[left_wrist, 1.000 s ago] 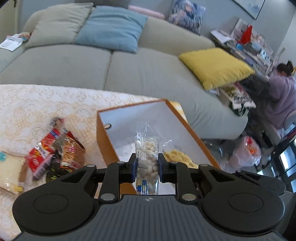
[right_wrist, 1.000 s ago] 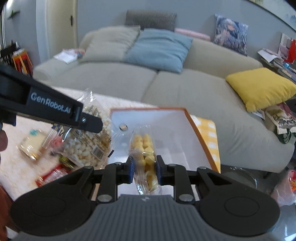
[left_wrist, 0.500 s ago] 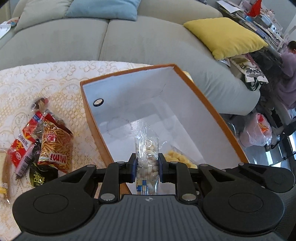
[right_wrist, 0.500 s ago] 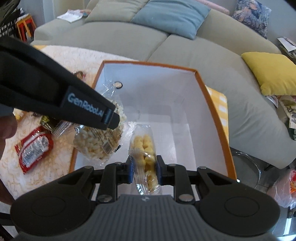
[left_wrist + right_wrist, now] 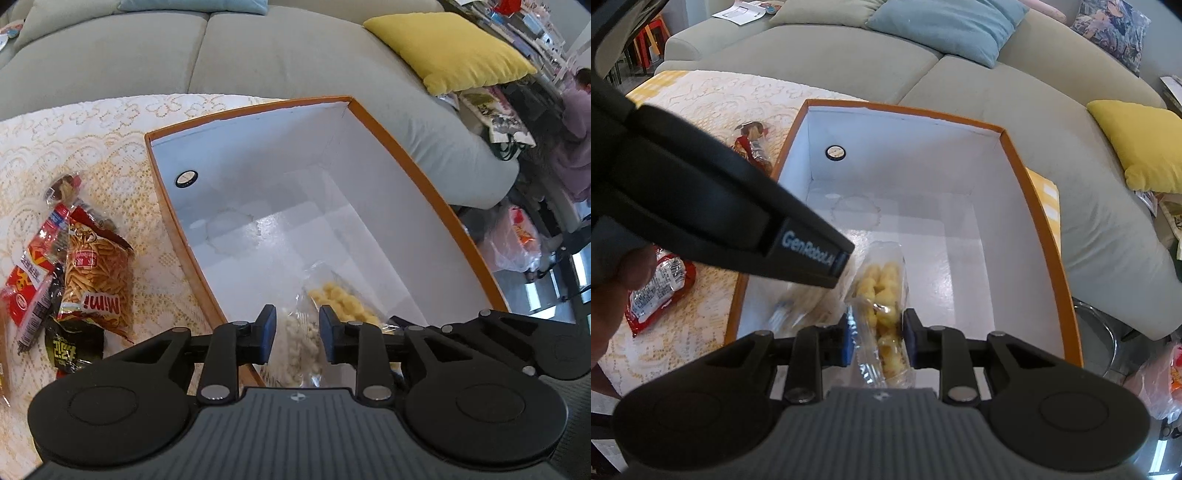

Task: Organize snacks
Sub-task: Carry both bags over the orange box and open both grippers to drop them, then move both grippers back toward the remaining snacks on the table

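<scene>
An orange box with a white inside [image 5: 424, 184] [image 5: 1030, 192] stands on the lace-covered table. My left gripper [image 5: 297, 338] has its jaws apart, wider than the clear bag of white puffs [image 5: 299, 343] lying between them inside the box. My right gripper [image 5: 878, 339] is slightly open around a clear bag of yellow puffs [image 5: 882, 291], low inside the box. The yellow bag also shows in the left wrist view [image 5: 343, 302]. The left gripper's body [image 5: 713, 206] crosses the right wrist view.
Loose snacks lie on the table left of the box: a Mimi stick bag [image 5: 96, 280], red packets [image 5: 29, 273] [image 5: 657, 288], a dark packet [image 5: 74, 350]. A grey sofa [image 5: 258, 55] with a yellow cushion [image 5: 450, 48] stands behind. A plastic bag [image 5: 513, 240] sits on the floor.
Both grippers went down into the box with their bags. The left jaws have opened and let go of the white puff bag; the right jaws have widened a little.
</scene>
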`<state>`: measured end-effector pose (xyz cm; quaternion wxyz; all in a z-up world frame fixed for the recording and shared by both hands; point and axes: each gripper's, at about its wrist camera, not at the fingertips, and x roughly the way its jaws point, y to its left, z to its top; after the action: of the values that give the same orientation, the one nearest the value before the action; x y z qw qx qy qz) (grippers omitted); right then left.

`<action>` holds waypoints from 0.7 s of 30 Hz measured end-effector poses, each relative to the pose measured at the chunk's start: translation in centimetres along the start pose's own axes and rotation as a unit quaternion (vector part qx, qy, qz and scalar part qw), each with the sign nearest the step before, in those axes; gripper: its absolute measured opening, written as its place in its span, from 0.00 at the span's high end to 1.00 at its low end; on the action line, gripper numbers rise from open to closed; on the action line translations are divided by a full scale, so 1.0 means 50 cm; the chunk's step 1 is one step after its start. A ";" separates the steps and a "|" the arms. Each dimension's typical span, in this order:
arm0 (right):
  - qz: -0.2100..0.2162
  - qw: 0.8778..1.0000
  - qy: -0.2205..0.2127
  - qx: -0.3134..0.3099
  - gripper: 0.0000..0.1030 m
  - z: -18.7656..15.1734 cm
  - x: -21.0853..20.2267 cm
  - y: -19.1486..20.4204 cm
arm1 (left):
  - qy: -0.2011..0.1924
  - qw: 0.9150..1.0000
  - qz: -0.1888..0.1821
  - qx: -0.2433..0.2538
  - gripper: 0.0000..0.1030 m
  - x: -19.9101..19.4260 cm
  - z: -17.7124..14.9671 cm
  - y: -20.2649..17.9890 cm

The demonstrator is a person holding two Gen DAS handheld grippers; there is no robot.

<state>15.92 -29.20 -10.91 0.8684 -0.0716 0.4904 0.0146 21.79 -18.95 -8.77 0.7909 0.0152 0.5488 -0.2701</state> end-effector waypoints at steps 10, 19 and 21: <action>-0.019 1.000 -0.007 -0.017 0.50 0.004 -0.035 0.025 | -0.040 0.999 -0.020 -0.006 0.47 -0.078 -0.012 0.018; -0.043 0.998 -0.046 -0.028 0.47 0.006 -0.110 0.051 | -0.092 0.996 0.004 -0.020 0.47 -0.176 -0.059 0.059; -0.048 0.997 -0.058 -0.031 0.45 0.006 -0.129 0.063 | -0.106 0.994 0.012 -0.019 0.47 -0.201 -0.073 0.069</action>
<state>12.51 -25.75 -5.62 0.8923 -0.1214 0.4347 -0.0077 17.65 -10.72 -2.34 0.8477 -0.0223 0.4672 -0.2502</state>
